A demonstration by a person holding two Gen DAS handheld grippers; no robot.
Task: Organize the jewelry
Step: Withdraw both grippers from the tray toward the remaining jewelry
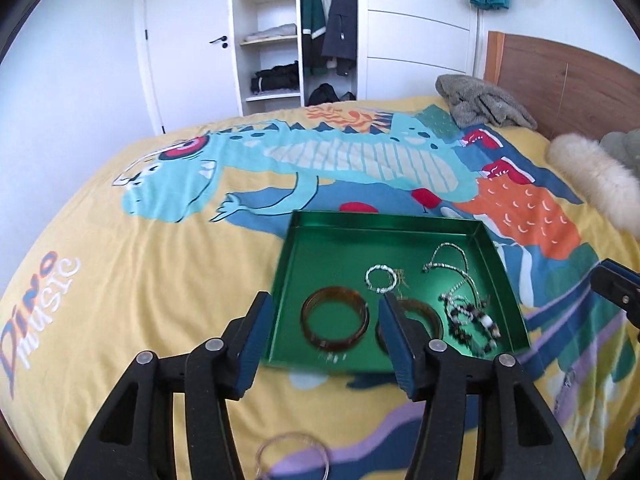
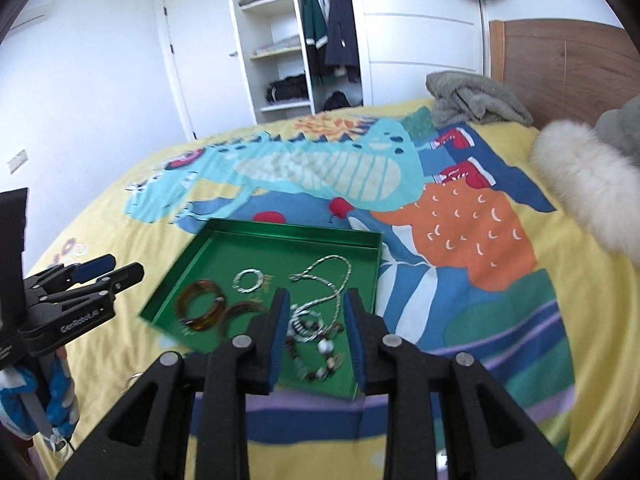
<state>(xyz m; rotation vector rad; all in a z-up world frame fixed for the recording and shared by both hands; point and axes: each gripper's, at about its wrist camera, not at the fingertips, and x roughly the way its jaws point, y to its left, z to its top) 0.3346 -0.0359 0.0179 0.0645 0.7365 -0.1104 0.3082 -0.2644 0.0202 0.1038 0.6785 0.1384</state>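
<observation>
A shallow green tray lies on the bed. In it are two amber bangles, a small silver bracelet, a silver chain necklace and a dark beaded piece. A thin wire bangle rests on the duvet outside the tray, near me. My left gripper hovers above the tray's near edge, open, nothing between its fingers. My right gripper is open above the beaded piece, empty.
The yellow dinosaur duvet covers the bed. A grey blanket, a white fluffy cushion and a wooden headboard lie at the far right. An open wardrobe stands behind. The left gripper shows at the right wrist view's left edge.
</observation>
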